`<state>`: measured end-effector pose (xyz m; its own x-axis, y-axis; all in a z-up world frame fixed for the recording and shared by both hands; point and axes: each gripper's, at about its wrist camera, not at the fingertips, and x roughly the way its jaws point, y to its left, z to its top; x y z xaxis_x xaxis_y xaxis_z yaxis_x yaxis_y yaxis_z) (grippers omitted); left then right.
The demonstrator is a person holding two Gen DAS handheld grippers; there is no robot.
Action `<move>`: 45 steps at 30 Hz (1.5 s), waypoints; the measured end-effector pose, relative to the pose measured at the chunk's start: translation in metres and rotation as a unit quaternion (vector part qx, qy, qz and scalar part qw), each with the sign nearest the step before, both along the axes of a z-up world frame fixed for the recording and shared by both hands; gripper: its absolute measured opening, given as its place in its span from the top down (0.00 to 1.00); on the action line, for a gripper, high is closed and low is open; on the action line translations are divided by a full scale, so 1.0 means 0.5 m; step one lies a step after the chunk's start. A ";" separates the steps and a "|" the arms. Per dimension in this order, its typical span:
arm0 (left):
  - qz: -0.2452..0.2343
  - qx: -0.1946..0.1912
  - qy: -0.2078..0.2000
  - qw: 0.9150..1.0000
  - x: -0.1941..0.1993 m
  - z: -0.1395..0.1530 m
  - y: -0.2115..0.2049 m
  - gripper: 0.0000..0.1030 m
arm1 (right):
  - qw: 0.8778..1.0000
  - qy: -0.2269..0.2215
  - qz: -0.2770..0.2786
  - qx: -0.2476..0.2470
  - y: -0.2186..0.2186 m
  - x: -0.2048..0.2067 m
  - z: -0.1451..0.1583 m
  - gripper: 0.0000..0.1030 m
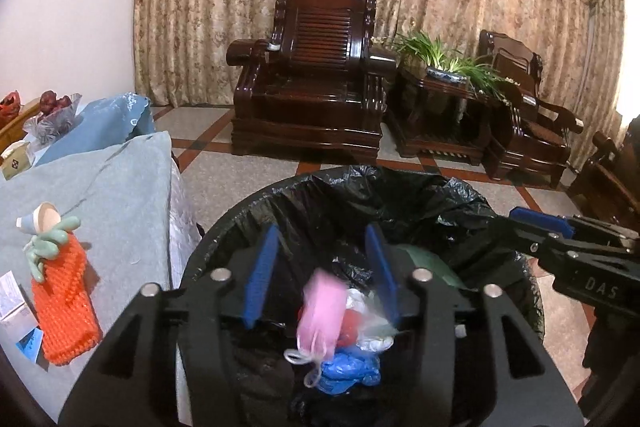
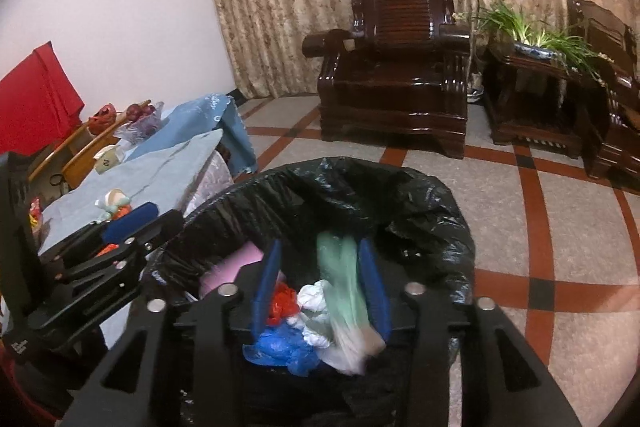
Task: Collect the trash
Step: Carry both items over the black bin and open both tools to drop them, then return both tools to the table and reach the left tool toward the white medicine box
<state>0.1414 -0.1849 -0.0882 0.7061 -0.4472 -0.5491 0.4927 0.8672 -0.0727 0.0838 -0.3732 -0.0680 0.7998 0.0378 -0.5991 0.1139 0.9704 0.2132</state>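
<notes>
Counted two grippers above one bin (image 1: 240,203). Found the left gripper (image 1: 322,231) roughly half open, gripping nothing, with one blurred pink piece (image 1: 320,311) loose below its blue pads. Found the right gripper (image 2: 320,245) likewise parted, with one pale green bag (image 2: 344,279) streaked between its fingers; could not tell whether it touched the right pad. Saw one blue wad (image 1: 348,371), one white wad (image 2: 314,297) and one red scrap (image 2: 282,303) crumpled inside the bin. Noted a round rim under a wrinkled, glossy black liner (image 2: 400,195), and a cloth-covered table (image 1: 120,195) just beside its left edge, bearing one orange knit pouch (image 1: 66,303). Saw open tiled floor (image 2: 560,227) to the right and beyond, up to two carved dark wooden chairs (image 1: 308,75).
</notes>
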 end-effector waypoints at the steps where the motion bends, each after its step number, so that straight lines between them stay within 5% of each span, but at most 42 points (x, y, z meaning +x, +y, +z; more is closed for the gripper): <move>1: 0.002 0.003 -0.001 1.000 -0.001 -0.001 0.004 0.47 | 1.000 -0.001 0.000 -0.001 0.001 -0.001 0.000 0.51; 6: 0.022 0.009 -0.013 1.000 -0.006 0.006 0.034 0.19 | 1.000 -0.012 -0.004 -0.011 0.014 -0.007 0.009 0.12; 9: 0.043 0.015 -0.027 0.999 -0.008 0.018 0.072 0.13 | 1.000 -0.022 0.001 -0.018 0.032 -0.009 0.020 0.06; 23: 0.160 0.029 -0.035 0.986 -0.015 0.054 0.279 0.10 | 0.997 -0.034 0.073 -0.012 0.175 0.046 0.038 0.06; 34: 0.256 0.040 -0.027 0.965 -0.006 0.048 0.452 0.10 | 0.989 -0.041 0.143 -0.009 0.339 0.119 0.026 0.06; 45: 0.301 0.051 -0.003 0.952 0.029 0.008 0.532 0.10 | 0.981 -0.037 0.189 -0.015 0.443 0.170 0.007 0.06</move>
<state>0.1558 0.0809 -0.0843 0.8206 0.0958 -0.5634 -0.0968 0.9949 0.0282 0.1688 -0.1516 -0.0646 0.7735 0.3240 -0.5447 -0.2705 0.9460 0.1786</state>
